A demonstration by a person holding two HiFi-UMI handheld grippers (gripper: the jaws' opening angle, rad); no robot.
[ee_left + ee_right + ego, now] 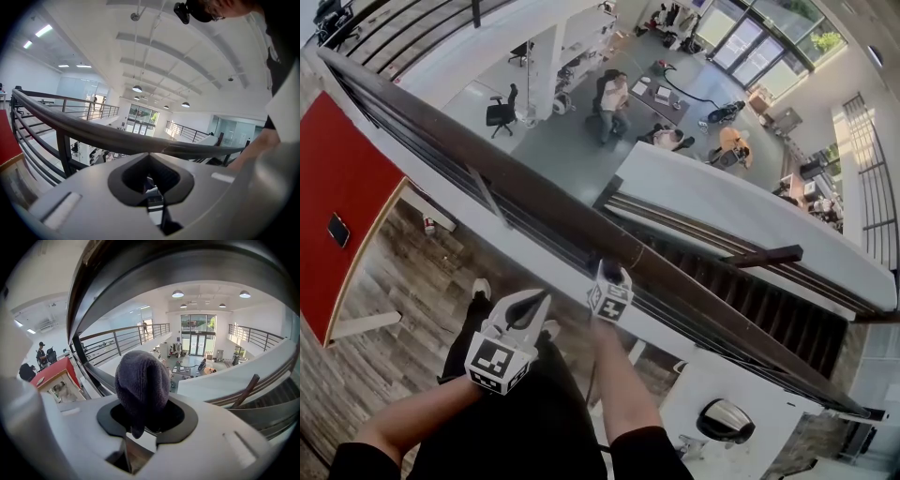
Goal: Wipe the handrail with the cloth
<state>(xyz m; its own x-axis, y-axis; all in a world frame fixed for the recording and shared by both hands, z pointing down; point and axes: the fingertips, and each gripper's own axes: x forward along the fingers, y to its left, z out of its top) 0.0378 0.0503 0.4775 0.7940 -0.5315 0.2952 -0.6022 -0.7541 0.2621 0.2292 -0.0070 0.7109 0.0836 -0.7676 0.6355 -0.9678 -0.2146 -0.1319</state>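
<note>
The dark handrail (534, 192) runs diagonally from upper left to lower right over a balcony edge. My right gripper (614, 274) is up against its near side, shut on a grey knitted cloth (142, 385) that bulges out between the jaws. In the right gripper view the handrail (178, 268) curves close overhead; whether the cloth touches it I cannot tell. My left gripper (536, 302) hangs lower left, short of the rail, shut with nothing in it. In the left gripper view the handrail (93, 133) passes just beyond the closed left gripper (150, 158).
Thin horizontal railing bars (441, 155) run under the rail. A red panel (337, 197) stands at left on the wooden floor (394, 309). Past the rail is a drop to an office floor (572, 141) with people and chairs. A staircase (750, 300) descends at right.
</note>
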